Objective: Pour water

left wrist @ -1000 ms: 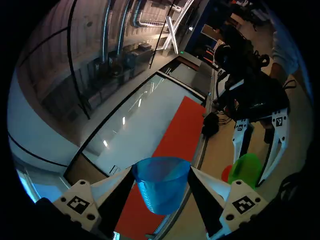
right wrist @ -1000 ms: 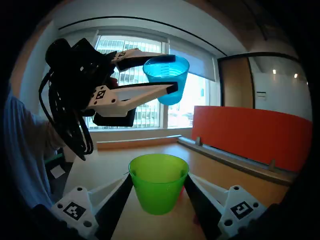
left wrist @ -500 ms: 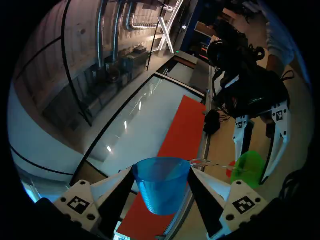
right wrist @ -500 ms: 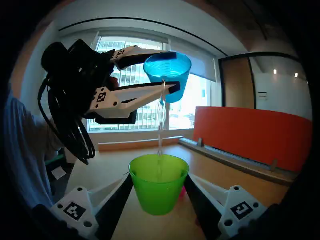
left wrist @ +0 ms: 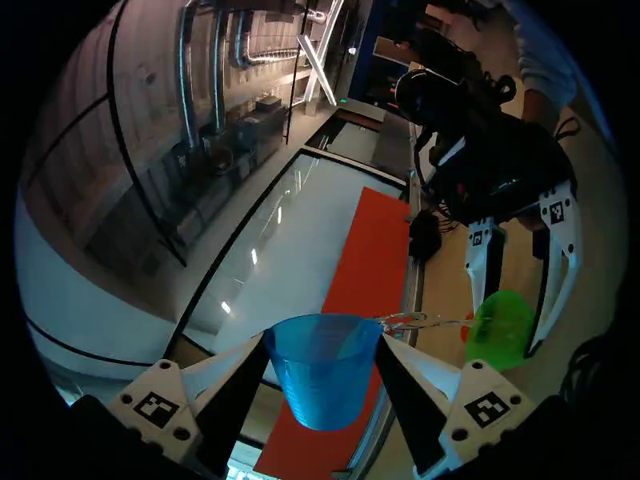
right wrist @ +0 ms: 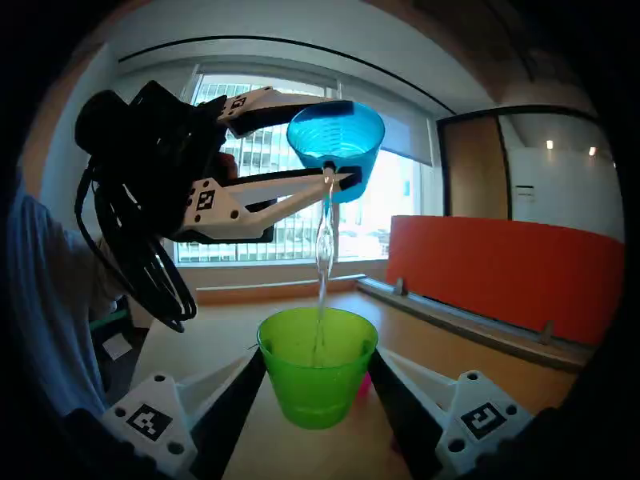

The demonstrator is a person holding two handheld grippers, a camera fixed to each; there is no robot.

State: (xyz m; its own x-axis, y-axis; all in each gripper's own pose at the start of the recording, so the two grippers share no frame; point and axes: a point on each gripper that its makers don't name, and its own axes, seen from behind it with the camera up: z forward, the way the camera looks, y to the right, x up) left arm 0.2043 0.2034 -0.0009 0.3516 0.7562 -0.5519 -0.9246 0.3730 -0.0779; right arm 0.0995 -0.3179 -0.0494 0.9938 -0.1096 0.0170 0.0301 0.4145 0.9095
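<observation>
My left gripper (left wrist: 322, 360) is shut on a blue cup (left wrist: 322, 378), tipped on its side. In the right gripper view the same blue cup (right wrist: 335, 144) hangs high above, held by the left gripper (right wrist: 324, 142). A thin stream of water (right wrist: 322, 244) falls from its rim into a green cup (right wrist: 317, 374). My right gripper (right wrist: 317, 364) is shut on that green cup, which stands upright over the wooden table (right wrist: 464, 344). In the left gripper view the green cup (left wrist: 500, 328) sits between the right gripper's white fingers (left wrist: 562, 272), with the water stream (left wrist: 424, 322) reaching it.
An orange divider panel (right wrist: 512, 268) runs along the table's far right edge. A bright window (right wrist: 264, 160) lies behind. A person's sleeve (right wrist: 40, 312) and black cables (right wrist: 144, 248) hang at the left. A small pink object (right wrist: 364, 386) peeks out beside the green cup.
The blue cup has tipped further and water has begun streaming from it into the green cup. The green cup has stayed in place.
</observation>
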